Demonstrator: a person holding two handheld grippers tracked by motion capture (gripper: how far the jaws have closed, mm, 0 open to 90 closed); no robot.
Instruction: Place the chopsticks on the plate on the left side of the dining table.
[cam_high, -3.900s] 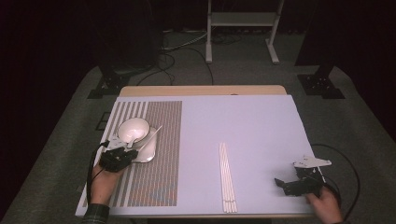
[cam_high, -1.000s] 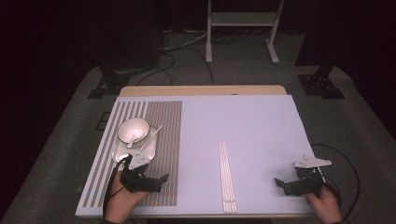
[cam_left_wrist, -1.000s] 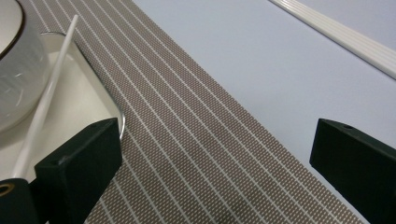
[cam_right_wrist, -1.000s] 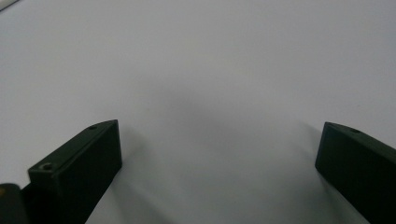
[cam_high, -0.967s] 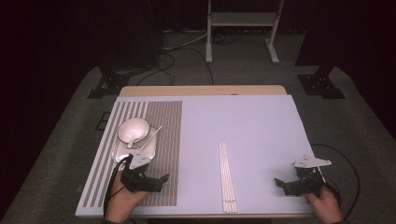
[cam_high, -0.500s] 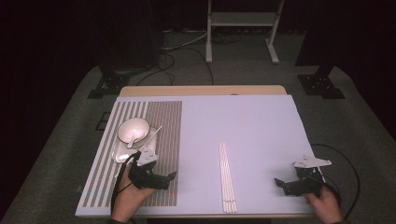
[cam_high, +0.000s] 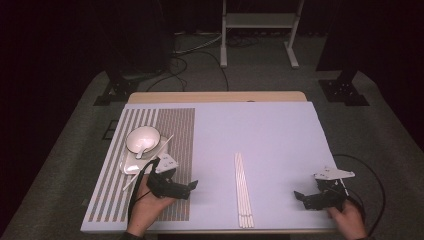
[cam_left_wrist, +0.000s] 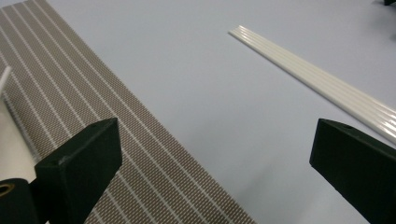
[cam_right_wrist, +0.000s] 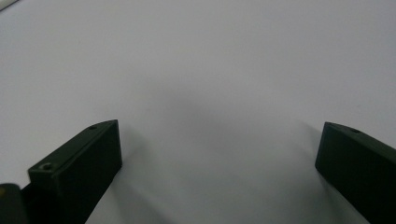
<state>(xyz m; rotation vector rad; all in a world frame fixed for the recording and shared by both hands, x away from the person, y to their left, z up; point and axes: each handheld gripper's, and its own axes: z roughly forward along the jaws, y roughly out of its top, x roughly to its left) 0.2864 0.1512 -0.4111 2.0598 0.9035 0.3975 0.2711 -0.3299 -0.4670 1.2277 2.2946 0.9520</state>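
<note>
My left gripper (cam_high: 192, 186) hangs with jaws spread wide and empty at the striped mat's (cam_high: 175, 130) right edge, pointing right toward the white sticks (cam_high: 243, 190); my hand (cam_high: 147, 202) grips it from the near table edge. It has slid right since a second ago, off the mat's middle. My right gripper (cam_high: 300, 196) rests low, jaws also apart, holding nothing, unmoved near the right corner. Bare tabletop (cam_high: 260, 130) lies between both tools and the sticks. The bowl (cam_high: 142, 139) sits behind, on its plate.
</note>
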